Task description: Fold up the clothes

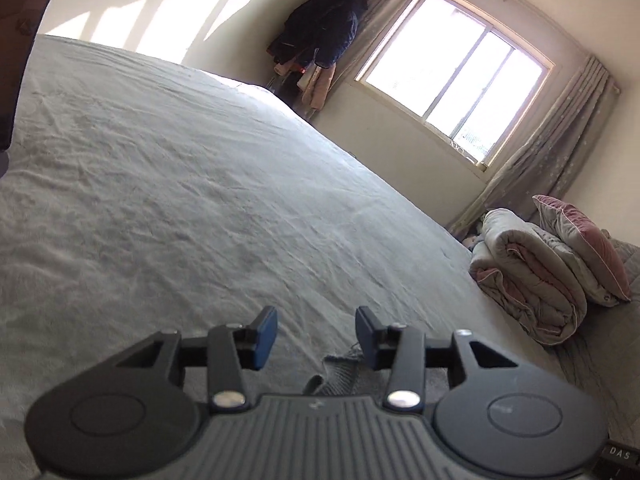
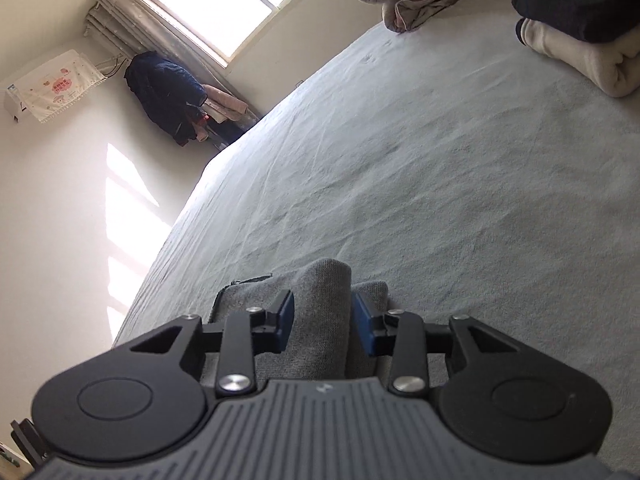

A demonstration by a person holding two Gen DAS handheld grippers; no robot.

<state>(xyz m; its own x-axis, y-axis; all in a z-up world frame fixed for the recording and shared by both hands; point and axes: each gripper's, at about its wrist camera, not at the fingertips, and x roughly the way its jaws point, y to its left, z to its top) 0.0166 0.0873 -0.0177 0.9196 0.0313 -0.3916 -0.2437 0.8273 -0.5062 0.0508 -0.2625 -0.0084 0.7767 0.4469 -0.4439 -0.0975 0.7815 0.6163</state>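
A grey knit garment (image 2: 320,312) lies on the grey bed sheet (image 2: 440,200) near its front edge. A raised fold of it stands between the fingers of my right gripper (image 2: 323,322), whose jaws are apart and not pressing the cloth. In the left wrist view only a corner of the grey garment (image 1: 340,372) shows, low behind the fingers. My left gripper (image 1: 316,338) hovers open over the sheet (image 1: 200,200) with nothing between its blue pads (image 1: 266,336).
A rolled pink and grey quilt (image 1: 528,280) and a pillow (image 1: 580,240) lie at the bed's right end. Folded cream (image 2: 580,56) and dark clothes (image 2: 580,0) are stacked at the far right. A dark coat (image 1: 320,24) hangs by the window (image 1: 452,76).
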